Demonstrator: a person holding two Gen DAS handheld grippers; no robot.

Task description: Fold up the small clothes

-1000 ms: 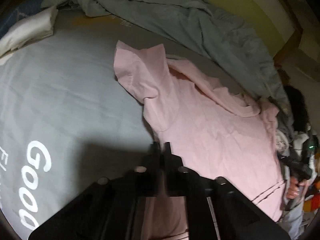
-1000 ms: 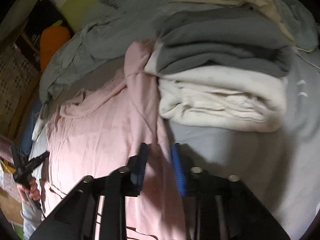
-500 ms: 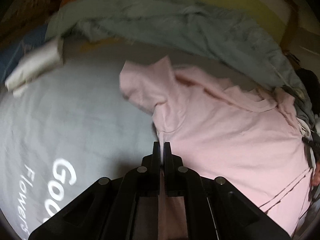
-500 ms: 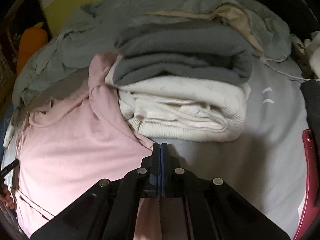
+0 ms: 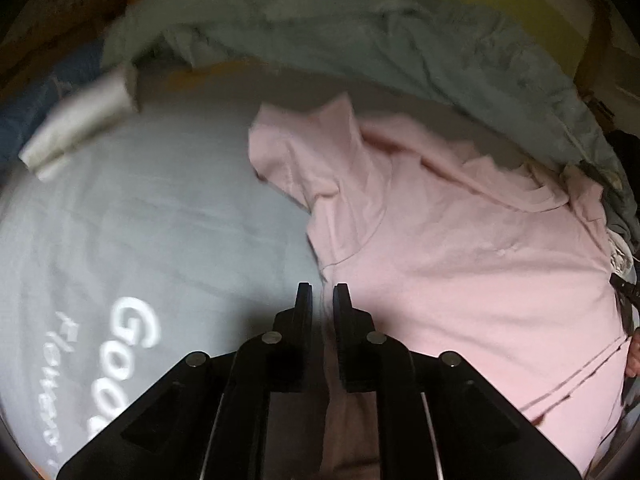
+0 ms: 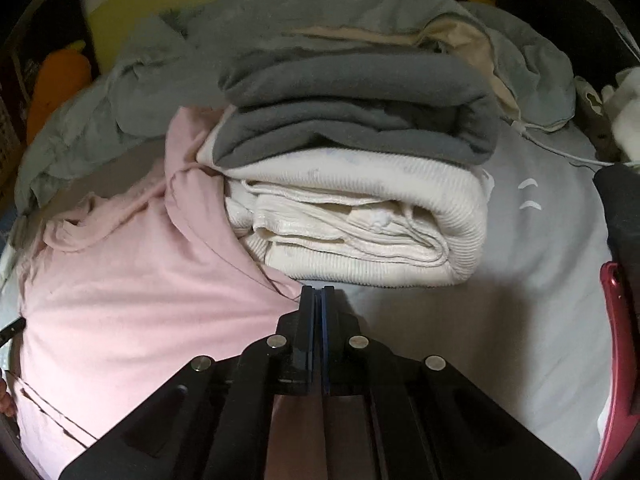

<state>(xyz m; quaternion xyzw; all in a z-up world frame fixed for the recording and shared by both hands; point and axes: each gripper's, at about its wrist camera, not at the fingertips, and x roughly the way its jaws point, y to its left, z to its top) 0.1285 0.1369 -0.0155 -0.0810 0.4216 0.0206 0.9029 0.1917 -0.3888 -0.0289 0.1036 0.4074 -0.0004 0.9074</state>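
A pink T-shirt lies spread flat on the grey bed sheet, one sleeve pointing to the far left. My left gripper is slightly open at the shirt's left side edge, with pink cloth running between the fingers. In the right wrist view the same shirt lies to the left. My right gripper is shut on the shirt's right side edge, just in front of the stack of folded clothes.
The stack has a grey garment on a white knit one. A crumpled grey-green blanket lies along the far side. A white folded cloth sits at far left. A red object is at the right edge.
The right gripper closed on the shirt's edge and stays shut. The left gripper, shut on the shirt half a second ago, has opened a little. The shirt now lies flatter.
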